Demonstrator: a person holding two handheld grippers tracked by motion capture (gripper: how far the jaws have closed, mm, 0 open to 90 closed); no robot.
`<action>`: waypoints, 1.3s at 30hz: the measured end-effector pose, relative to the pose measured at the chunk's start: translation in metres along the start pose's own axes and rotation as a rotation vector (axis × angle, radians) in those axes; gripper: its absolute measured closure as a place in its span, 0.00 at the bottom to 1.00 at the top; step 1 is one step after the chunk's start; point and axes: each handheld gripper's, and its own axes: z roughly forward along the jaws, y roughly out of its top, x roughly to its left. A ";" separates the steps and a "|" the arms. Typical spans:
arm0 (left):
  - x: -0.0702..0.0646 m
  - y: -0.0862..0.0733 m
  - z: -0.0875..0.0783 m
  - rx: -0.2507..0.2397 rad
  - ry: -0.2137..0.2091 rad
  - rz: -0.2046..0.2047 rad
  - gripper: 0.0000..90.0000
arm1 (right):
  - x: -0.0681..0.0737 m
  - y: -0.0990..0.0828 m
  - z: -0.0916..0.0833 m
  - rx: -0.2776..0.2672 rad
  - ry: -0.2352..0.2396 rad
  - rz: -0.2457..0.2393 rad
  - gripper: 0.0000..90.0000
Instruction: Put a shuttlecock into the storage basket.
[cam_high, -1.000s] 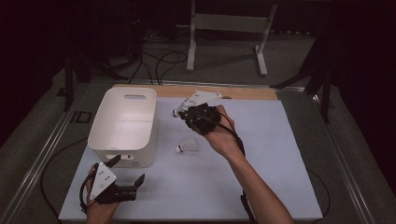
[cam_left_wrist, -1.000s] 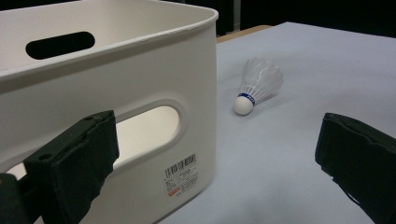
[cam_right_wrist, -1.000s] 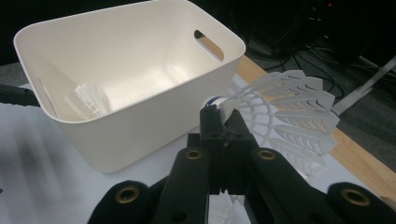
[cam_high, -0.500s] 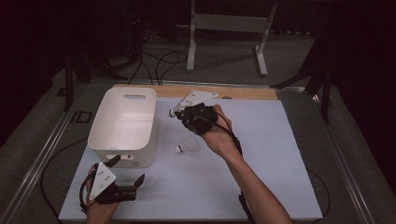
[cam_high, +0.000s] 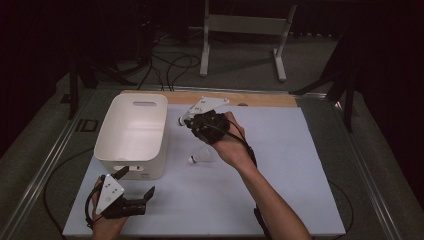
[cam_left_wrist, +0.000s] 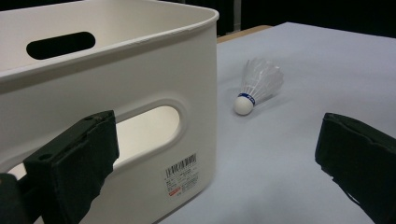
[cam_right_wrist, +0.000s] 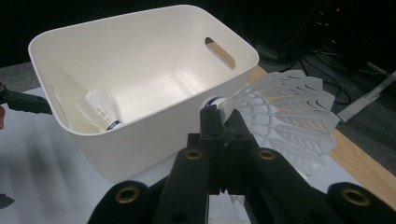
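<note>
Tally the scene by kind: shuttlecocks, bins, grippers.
Shuttlecocks: 3, one in the right gripper as the held shuttlecock, one on the mat, one inside the bin
White bin: 1
Grippers: 2, counting the left gripper, jaws open
Total: 6

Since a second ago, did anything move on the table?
Barely. The right gripper, shut on a shuttlecock, edged slightly left toward the white bin. The left gripper stayed open, and the shuttlecock on the table and the one inside the bin haven't moved.
</note>
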 end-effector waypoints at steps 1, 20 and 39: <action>0.000 0.000 0.000 -0.001 0.000 0.000 0.00 | 0.000 0.000 0.000 -0.001 0.000 -0.002 0.99; 0.000 0.000 0.000 0.000 -0.001 0.002 0.00 | 0.004 0.007 0.008 -0.012 0.033 -0.006 0.99; 0.000 0.000 0.000 0.002 -0.001 -0.002 0.00 | 0.012 0.015 0.016 -0.033 0.070 -0.012 0.99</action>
